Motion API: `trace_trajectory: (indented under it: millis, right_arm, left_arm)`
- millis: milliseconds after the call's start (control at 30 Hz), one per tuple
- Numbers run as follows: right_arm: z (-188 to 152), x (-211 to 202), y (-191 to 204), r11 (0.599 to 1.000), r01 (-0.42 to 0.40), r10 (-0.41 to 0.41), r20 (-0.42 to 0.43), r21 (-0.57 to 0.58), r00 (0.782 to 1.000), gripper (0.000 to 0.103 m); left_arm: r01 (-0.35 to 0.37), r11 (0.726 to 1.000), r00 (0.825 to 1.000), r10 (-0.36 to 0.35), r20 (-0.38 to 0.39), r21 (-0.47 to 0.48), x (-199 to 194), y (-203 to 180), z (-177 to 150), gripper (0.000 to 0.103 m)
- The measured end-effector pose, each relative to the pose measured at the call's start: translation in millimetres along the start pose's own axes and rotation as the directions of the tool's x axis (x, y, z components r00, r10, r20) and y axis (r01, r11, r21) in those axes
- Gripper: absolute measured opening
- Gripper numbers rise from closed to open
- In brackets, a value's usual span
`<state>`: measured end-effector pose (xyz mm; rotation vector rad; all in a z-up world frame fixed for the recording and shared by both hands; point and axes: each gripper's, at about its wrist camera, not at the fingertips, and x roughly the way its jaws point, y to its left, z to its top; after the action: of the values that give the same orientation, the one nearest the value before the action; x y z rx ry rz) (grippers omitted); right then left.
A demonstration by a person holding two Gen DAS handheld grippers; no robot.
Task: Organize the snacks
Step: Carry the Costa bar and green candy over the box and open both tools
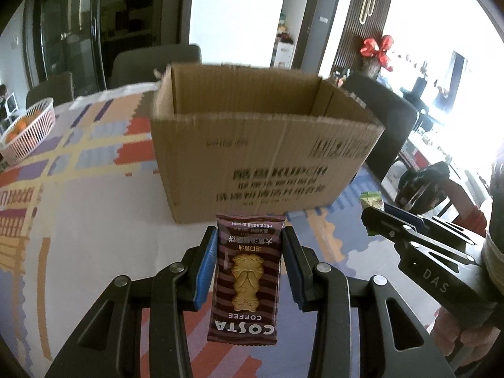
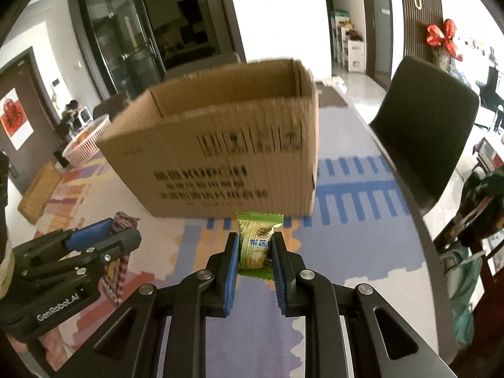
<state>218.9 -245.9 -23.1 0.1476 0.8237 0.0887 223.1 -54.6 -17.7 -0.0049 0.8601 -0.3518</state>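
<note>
My left gripper [image 1: 250, 236] is shut on a brown Costa Coffee biscuit packet [image 1: 245, 283] and holds it above the table, short of the open cardboard box [image 1: 261, 145]. My right gripper [image 2: 254, 241] is shut on a green snack packet [image 2: 256, 242], also in front of the cardboard box [image 2: 220, 157]. In the left wrist view the right gripper [image 1: 370, 217] is at the right with the green packet [image 1: 371, 201]. In the right wrist view the left gripper [image 2: 126, 230] is at the lower left with the brown packet [image 2: 119, 264].
The table carries a patterned cloth [image 1: 94, 204]. A white basket with oranges [image 1: 28, 129] stands at the far left. Dark chairs stand behind the box [image 1: 151, 60] and at the right side [image 2: 425, 126]. The table's right edge [image 2: 419, 220] runs close to the right gripper.
</note>
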Motion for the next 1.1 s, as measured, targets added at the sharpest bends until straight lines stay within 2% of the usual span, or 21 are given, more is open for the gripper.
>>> trace_trajectory:
  millis: [567,867,1100]
  right_arm:
    - [49,-48,8,0.999,-0.021,0.028,0.192,-0.037,0.981,0.021]
    - [82,-62,17,0.997,-0.012,0.032,0.274,-0.073,0.961,0.021]
    - [107,-65,29,0.993,-0.009,0.045,0.298,-0.121,0.954,0.021]
  left_arm:
    - [-0.007,1.0,0.984,0.001,0.179,0.029,-51,-8,51,0.04]
    - [-0.02,0.999,0.975,0.011,0.222,0.039,-56,-6,84,0.04]
    - [-0.011,0.999,0.975,0.001,0.222,0.044,-52,-1,111,0.04]
